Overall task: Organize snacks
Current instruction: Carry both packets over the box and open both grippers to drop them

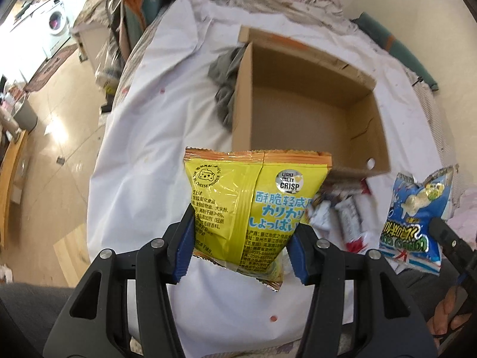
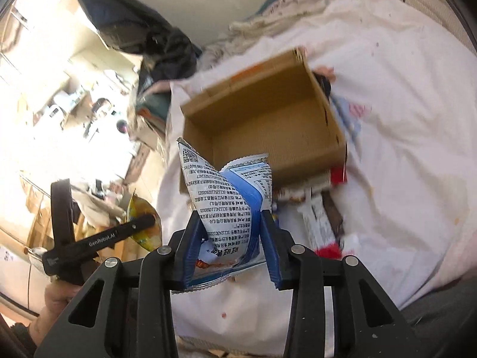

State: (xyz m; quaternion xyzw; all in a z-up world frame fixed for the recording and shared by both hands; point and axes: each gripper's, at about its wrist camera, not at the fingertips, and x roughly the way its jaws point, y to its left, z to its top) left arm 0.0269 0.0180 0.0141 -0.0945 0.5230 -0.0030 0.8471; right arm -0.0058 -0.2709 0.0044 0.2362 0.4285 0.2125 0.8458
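My left gripper (image 1: 240, 235) is shut on a yellow crisp bag (image 1: 253, 197), held upright above the white sheet. Beyond it stands an open cardboard box (image 1: 313, 104) with nothing inside. My right gripper (image 2: 231, 235) is shut on a blue and white snack bag (image 2: 226, 191), crumpled between the blue pads. In the left wrist view that blue bag (image 1: 417, 220) hangs at the right, with one right finger (image 1: 450, 235) on it. In the right wrist view the left gripper (image 2: 128, 229) shows at the left, pinching the yellow bag (image 2: 140, 211). The box (image 2: 262, 125) lies ahead of the blue bag.
Several red and white snack packets (image 1: 348, 211) lie on the white sheet (image 1: 143, 179) just in front of the box, seen also as packets (image 2: 319, 217) in the right wrist view. A grey cloth (image 1: 226, 89) sits left of the box. Rumpled bedding (image 2: 387, 15) lies beyond.
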